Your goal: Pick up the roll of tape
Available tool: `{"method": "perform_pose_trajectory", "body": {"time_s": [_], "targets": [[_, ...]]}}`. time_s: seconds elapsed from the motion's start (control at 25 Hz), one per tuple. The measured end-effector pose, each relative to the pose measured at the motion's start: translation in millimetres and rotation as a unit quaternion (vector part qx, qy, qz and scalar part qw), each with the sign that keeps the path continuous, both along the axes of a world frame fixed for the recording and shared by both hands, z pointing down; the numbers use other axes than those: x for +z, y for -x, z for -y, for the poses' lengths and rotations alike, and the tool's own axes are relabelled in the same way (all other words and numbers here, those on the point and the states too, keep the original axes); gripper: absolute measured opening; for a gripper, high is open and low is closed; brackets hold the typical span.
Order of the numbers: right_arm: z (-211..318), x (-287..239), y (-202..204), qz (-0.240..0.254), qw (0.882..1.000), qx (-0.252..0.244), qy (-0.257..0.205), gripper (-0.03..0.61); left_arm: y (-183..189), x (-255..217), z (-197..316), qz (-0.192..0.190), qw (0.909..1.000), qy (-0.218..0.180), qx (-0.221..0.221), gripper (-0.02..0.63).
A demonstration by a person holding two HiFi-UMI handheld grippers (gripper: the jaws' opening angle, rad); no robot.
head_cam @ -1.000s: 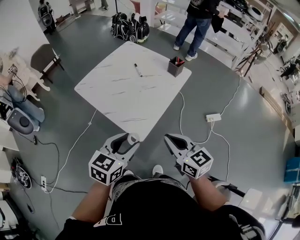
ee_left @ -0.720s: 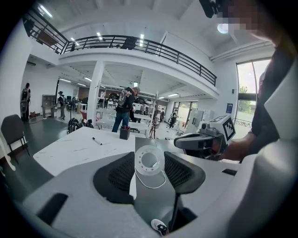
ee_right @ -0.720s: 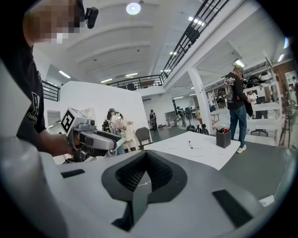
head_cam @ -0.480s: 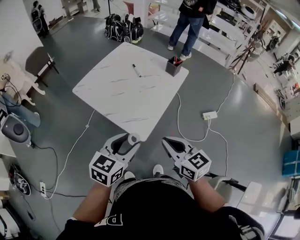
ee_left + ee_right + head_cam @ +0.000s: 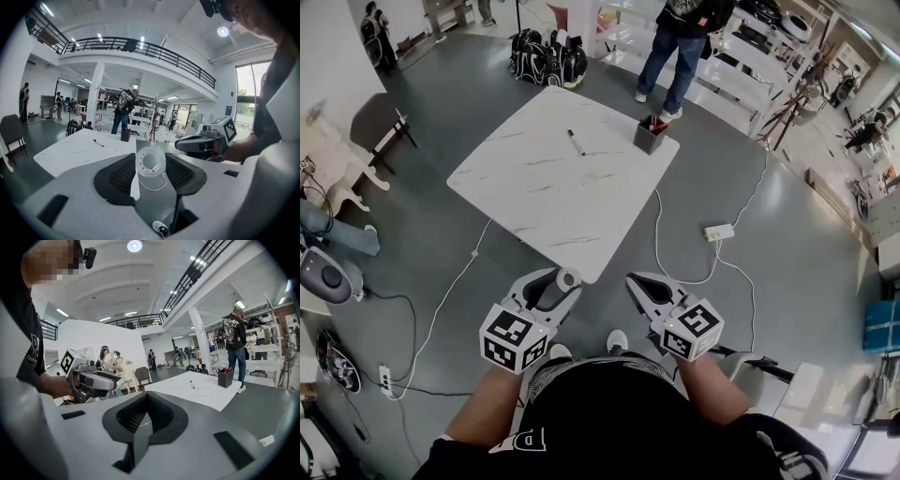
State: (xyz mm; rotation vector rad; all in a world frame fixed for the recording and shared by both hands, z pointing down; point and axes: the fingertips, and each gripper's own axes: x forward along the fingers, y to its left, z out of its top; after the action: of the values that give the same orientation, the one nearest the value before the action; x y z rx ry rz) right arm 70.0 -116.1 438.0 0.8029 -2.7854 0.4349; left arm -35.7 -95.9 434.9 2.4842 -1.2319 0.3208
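A roll of clear tape (image 5: 139, 163) stands on edge between the jaws of my left gripper (image 5: 151, 168), which is shut on it. In the head view the tape roll (image 5: 568, 277) shows at the tip of the left gripper (image 5: 561, 283), held over the grey floor just short of the white table's near corner. My right gripper (image 5: 637, 282) hangs beside it at the same height. Seen from the right gripper (image 5: 149, 403) view, its jaws are together with nothing between them.
The white marble-look table (image 5: 534, 187) ahead carries a black marker (image 5: 575, 141) and a dark pen holder (image 5: 650, 135). A person (image 5: 680, 42) stands beyond it. White cables and a power strip (image 5: 720, 232) lie on the floor; bags (image 5: 542, 58) sit at the back.
Both grippers keep their places and the tape stays in the left jaws. The room has slid slightly in view, and the seated person at the left edge has dropped mostly out of frame.
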Motion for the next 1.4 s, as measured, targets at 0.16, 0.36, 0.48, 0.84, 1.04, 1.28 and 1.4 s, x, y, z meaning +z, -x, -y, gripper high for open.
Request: {"method": "perform_pose_trajectory", "body": {"time_s": [0.16,0.36,0.48,0.84,1.04,1.28,1.4], "targets": [[0.1,2.9,4.1,-0.001,1.0,-0.003,0.002,0.002,4.3,2.3,0.9,0.0,1.0,0.0,-0.002,0.21],[0.5,1.3,8.2,-0.001,1.0,-0.004,0.001,0.002,7.3,0.4,0.7,0.0,1.0,-0.001,-0.001,0.21],[0.0,1.8,9.0,-0.002,1.0,-0.005,0.0,0.002,7.4,0.5,0.3,0.001,1.0,-0.003,-0.001,0.21],[0.9,0.7,9.9,-0.003,1.0,-0.006,-0.001,0.002,8.5,-0.7,0.6,0.004,1.0,-0.004,0.0,0.21],[-0.4,3.0,10.4,-0.002,1.0,-0.009,0.001,0.002,8.0,1.1,0.5,0.003,1.0,-0.004,-0.001,0.21],[-1.0,3.6,9.8,-0.004,1.0,-0.011,0.002,0.002,6.7,0.3,0.8,0.003,1.0,-0.004,-0.001,0.21],[-1.4,2.6,9.6,-0.005,1.0,-0.01,0.002,0.002,7.9,-0.3,0.9,0.004,1.0,-0.003,-0.002,0.21]]}}
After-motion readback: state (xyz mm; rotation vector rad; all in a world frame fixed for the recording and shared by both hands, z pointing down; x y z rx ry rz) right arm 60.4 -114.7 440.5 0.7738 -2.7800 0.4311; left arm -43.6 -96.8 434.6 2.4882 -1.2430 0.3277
